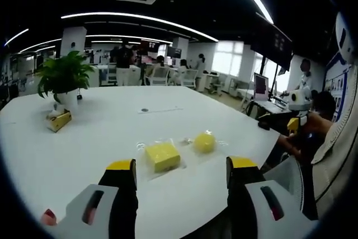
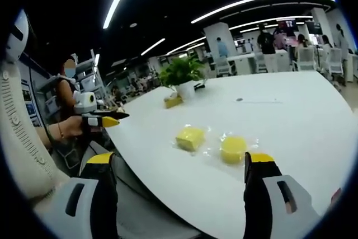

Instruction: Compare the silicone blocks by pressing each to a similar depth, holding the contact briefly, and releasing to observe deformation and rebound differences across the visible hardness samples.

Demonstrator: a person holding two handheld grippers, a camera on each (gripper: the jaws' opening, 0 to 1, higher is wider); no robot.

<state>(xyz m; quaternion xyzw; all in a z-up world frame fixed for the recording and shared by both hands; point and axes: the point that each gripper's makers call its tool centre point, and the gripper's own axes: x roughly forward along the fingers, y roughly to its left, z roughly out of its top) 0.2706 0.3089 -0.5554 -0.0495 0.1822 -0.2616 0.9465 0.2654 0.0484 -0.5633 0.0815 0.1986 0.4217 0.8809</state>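
Yellow silicone blocks, a square one [image 1: 163,156] and a round one [image 1: 205,141], lie mid-frame on my white counter [image 1: 112,127], perhaps in clear wrappers, both hand-held grippers [image 1: 180,173] [image 2: 182,166] spread wide, touching neither.

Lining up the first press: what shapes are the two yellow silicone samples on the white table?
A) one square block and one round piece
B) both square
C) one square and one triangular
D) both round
A: a square block lies beside a round piece on the white table, each on clear wrap.
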